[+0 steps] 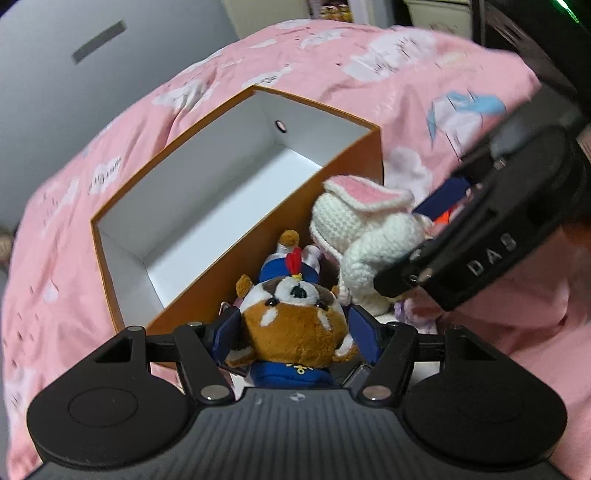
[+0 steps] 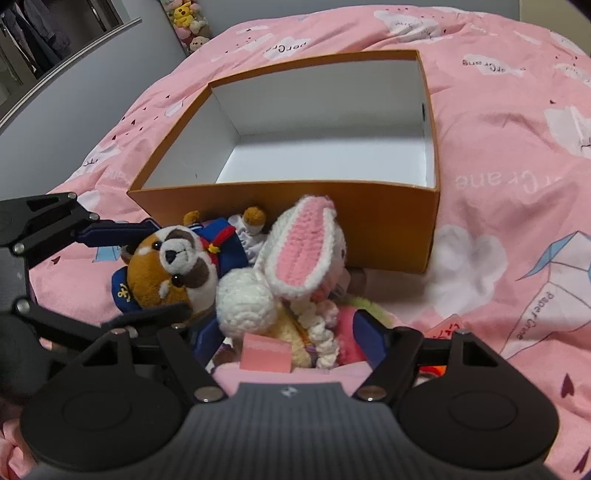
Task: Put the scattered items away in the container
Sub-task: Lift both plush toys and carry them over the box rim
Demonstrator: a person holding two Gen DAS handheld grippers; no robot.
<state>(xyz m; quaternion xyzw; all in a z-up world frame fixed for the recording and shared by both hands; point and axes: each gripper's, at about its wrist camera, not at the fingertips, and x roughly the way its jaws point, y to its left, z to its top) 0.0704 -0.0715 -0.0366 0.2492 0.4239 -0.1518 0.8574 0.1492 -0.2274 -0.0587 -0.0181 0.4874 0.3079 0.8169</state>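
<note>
An orange box (image 1: pixel 221 273) (image 2: pixel 369 221) with a bare white inside stands open on the pink bed. Against its near wall lie a brown plush dog (image 1: pixel 295 295) (image 2: pixel 166 266) in a blue sailor suit and a white crochet bunny (image 1: pixel 347 218) (image 2: pixel 303 251) with pink ears. My left gripper (image 1: pixel 294 332) (image 2: pixel 171 266) is open, and its blue fingers straddle the dog's head. My right gripper (image 2: pixel 286 336) (image 1: pixel 413 236) stands open over the bunny, whose body lies between its fingers; the left finger is mostly hidden behind the toys.
The pink printed bedspread (image 2: pixel 498 184) slopes away on all sides of the box. A pink tag (image 2: pixel 266 354) and frilly pink and yellow cloth lie under the bunny. A grey wall (image 1: pixel 55 110) rises at the left, with small plush toys (image 2: pixel 184 18) far behind.
</note>
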